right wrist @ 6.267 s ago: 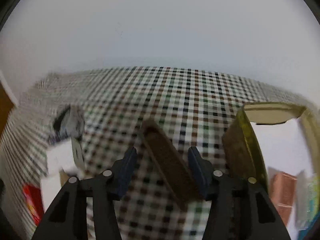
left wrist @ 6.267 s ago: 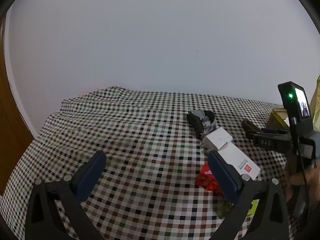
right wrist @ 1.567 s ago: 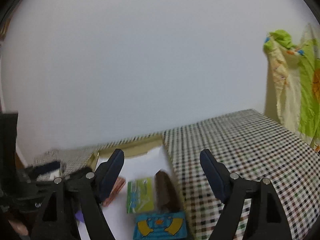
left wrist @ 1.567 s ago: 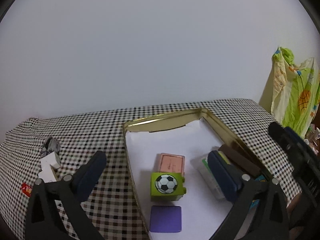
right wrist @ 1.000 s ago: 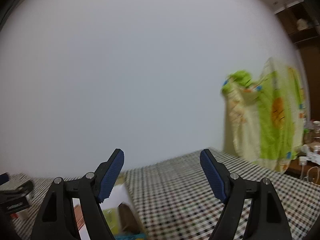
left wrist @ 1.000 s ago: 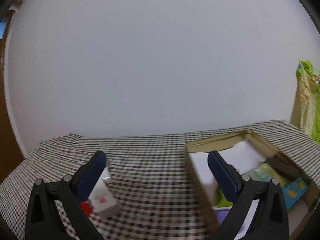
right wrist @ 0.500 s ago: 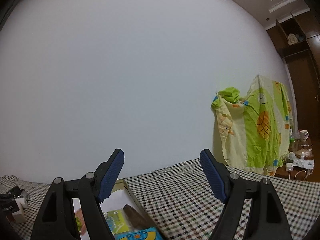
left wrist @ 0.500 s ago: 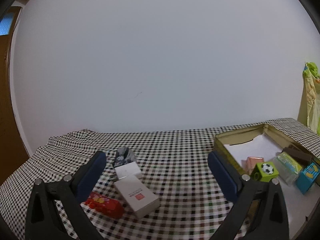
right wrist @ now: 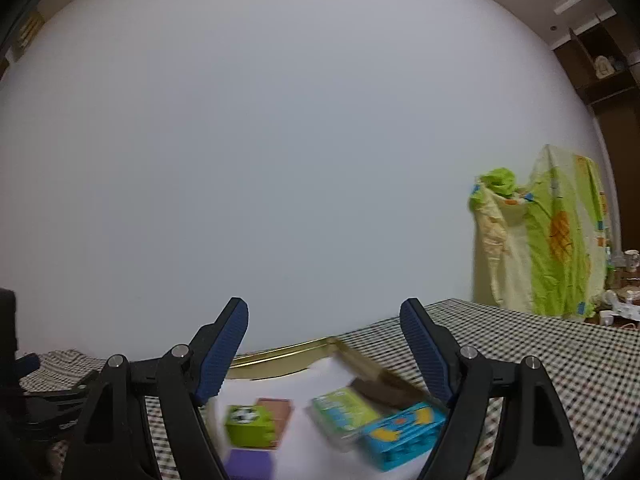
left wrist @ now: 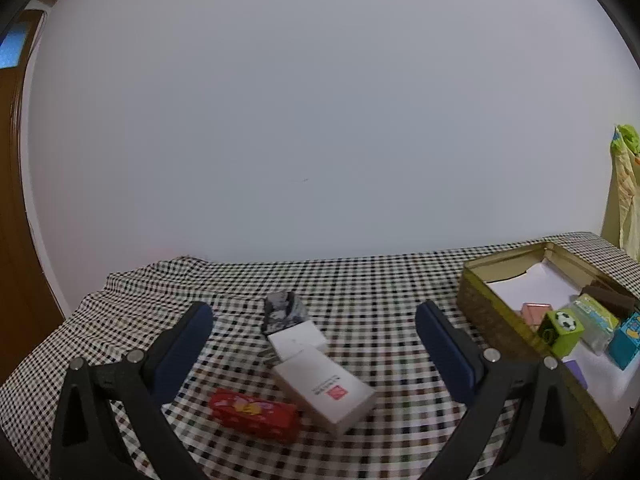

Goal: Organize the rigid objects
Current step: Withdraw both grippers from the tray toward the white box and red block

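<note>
On the checked tablecloth (left wrist: 380, 292), ahead of my left gripper (left wrist: 312, 344), jaws apart and empty: long white box (left wrist: 324, 388), small white box (left wrist: 296, 338) touching its far end, dark patterned item (left wrist: 282, 310) beyond, red packet (left wrist: 254, 420) nearer me; to the right, gold tin (left wrist: 480, 304) holding green football cube (left wrist: 560, 326), pink box (left wrist: 534, 312), green carton (left wrist: 594, 316), blue box (left wrist: 626, 338), brown bar (left wrist: 608, 296), purple piece (left wrist: 576, 372); my right gripper (right wrist: 324, 344), also wide and empty, hovers over that tin.
</note>
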The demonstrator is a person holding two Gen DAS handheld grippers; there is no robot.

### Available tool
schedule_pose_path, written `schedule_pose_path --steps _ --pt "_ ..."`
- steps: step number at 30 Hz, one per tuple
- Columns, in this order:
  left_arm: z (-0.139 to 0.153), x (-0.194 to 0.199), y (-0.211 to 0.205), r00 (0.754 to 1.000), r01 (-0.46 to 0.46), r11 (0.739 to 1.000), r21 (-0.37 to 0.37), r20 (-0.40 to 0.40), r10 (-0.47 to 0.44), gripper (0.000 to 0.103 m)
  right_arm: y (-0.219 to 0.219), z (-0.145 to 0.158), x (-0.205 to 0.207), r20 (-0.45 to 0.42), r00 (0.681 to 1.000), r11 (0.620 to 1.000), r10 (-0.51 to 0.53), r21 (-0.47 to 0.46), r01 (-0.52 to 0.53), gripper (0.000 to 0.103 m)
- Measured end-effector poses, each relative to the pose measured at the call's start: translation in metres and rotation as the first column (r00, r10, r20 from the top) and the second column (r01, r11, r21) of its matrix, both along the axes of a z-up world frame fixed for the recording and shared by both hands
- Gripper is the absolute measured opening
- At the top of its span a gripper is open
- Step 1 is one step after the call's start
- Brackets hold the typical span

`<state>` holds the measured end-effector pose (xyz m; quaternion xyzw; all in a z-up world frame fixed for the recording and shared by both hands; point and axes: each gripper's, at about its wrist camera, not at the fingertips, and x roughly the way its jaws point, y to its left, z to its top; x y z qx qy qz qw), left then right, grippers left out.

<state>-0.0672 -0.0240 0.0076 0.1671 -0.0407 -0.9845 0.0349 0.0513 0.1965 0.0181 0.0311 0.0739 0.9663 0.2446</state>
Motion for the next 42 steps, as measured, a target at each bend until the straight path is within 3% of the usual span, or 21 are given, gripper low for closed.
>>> schedule_pose_path --steps 6,13,21,26,30,35,38,42 --pt "-0.003 -0.008 -0.023 0.999 -0.016 0.999 0.034 0.030 0.015 0.103 -0.023 0.002 -0.011 0.026 0.996 0.997 0.081 -0.010 -0.081 0.080" --pt "-0.005 -0.016 -0.055 0.998 -0.018 1.000 0.002 0.053 0.018 0.103 -0.047 0.001 -0.030 0.062 0.987 0.988 0.149 -0.048 -0.146 0.080" --pt "-0.008 -0.035 -0.111 0.991 -0.103 0.995 -0.011 0.090 0.104 0.103 -0.069 -0.005 -0.065 0.141 0.964 0.972 0.226 -0.102 -0.213 0.080" --pt "-0.011 -0.047 -0.139 0.980 -0.149 0.989 -0.004 0.129 0.148 0.103 -0.085 -0.014 -0.103 0.277 0.908 0.946 0.315 -0.169 -0.277 0.080" --pt "-0.015 -0.054 -0.150 0.966 -0.184 0.982 -0.029 0.177 0.187 0.103 -0.098 -0.017 -0.120 0.327 0.874 0.932 0.360 -0.177 -0.317 0.080" --pt "-0.021 -0.063 -0.161 0.950 -0.194 0.981 -0.011 0.247 0.191 0.103 -0.117 -0.026 -0.152 0.445 0.787 0.903 0.429 -0.205 -0.377 0.080" --pt "-0.022 -0.067 -0.159 0.947 -0.203 0.979 -0.019 0.251 0.201 0.103 -0.131 -0.034 -0.167 0.512 0.710 0.873 0.483 -0.221 -0.435 0.080" --pt "-0.020 -0.060 -0.163 0.946 -0.208 0.978 -0.016 0.252 0.205 0.103 -0.129 -0.041 -0.176 0.538 0.655 0.844 0.530 -0.258 -0.471 0.068"
